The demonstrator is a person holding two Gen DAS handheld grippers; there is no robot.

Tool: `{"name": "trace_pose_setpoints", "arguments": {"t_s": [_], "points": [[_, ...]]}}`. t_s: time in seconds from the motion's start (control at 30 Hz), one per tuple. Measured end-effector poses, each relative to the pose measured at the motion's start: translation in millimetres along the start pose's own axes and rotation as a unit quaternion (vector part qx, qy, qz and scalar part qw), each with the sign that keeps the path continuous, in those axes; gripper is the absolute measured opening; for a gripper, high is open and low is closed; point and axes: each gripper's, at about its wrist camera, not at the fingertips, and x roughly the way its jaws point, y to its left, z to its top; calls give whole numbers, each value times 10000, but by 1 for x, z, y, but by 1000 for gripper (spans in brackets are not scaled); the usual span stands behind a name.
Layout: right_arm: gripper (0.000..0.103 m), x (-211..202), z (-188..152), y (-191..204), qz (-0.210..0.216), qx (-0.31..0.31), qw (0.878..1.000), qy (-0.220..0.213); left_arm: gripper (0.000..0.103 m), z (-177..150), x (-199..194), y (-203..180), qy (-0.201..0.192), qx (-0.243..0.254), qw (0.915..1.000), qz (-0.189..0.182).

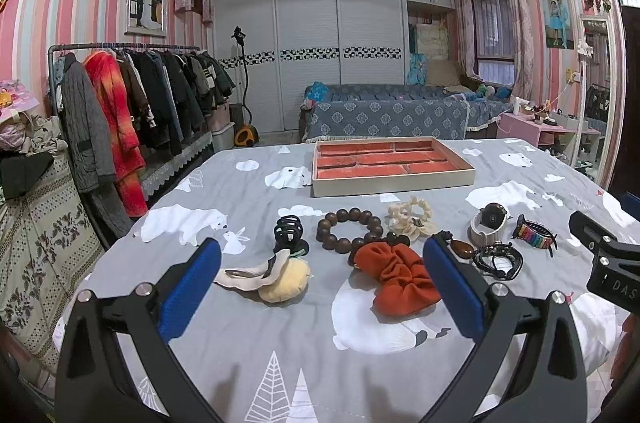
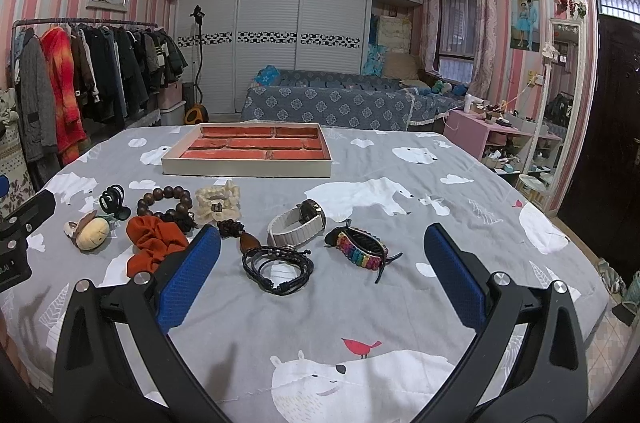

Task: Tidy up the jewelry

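Both grippers are held wide open and empty; the black cord bracelet (image 2: pixel 278 269) lies just ahead between the right gripper's (image 2: pixel 320 271) fingers, the tray (image 2: pixel 247 169) well beyond, so the right is judged nearer

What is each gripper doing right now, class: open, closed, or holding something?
Left gripper: open, holding nothing, blue-padded fingers spread wide.
Right gripper: open, holding nothing.
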Motion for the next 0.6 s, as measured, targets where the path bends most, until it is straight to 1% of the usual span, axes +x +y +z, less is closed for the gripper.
{"name": "trace_pose_setpoints", "arguments": {"t_s": [0.6], "points": [[99, -1, -2, -3, -31, 14, 10000, -12, 99, 0, -1, -1, 19, 12, 10000, -7]]}}
